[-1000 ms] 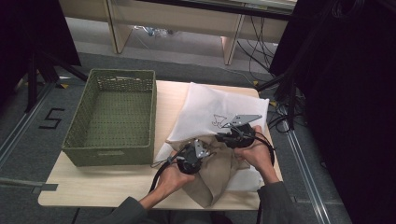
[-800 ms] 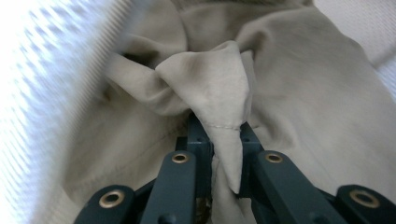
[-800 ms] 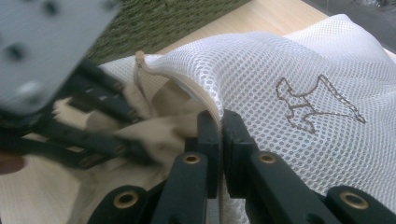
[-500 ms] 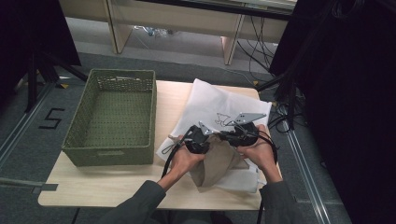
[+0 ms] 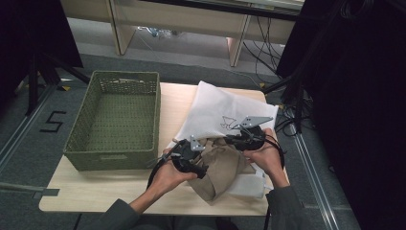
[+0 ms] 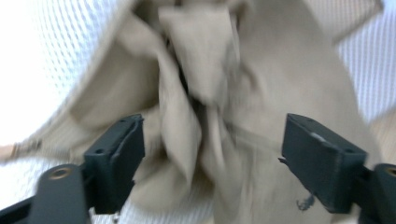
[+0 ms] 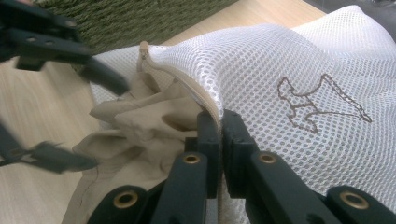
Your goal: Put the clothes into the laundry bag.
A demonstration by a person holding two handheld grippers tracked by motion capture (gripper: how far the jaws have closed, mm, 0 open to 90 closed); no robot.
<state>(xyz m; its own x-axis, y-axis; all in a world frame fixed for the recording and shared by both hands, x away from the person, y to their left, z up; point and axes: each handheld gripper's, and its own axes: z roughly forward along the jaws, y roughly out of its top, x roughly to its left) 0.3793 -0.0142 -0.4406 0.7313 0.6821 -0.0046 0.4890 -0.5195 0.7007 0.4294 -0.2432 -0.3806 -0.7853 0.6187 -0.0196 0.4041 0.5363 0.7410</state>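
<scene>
White mesh laundry bag [image 5: 220, 112] lay on the wooden table [image 5: 95, 191], right of a green woven basket [image 5: 115, 120], long axis running from near edge toward far left. Stitched brown outline figure on its top; no readable writing. Crumpled beige cloth [image 5: 222, 167] half out of its near opening. Right gripper [image 7: 219, 126] clamped on the bag's zipped edge. Left gripper [image 6: 212, 154] just opened wide, cloth between the jaws, unpressed.

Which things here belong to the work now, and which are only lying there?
In the work: white mesh bag, beige garment, left gripper, right gripper.
Lying about: green basket, wooden table.
</scene>
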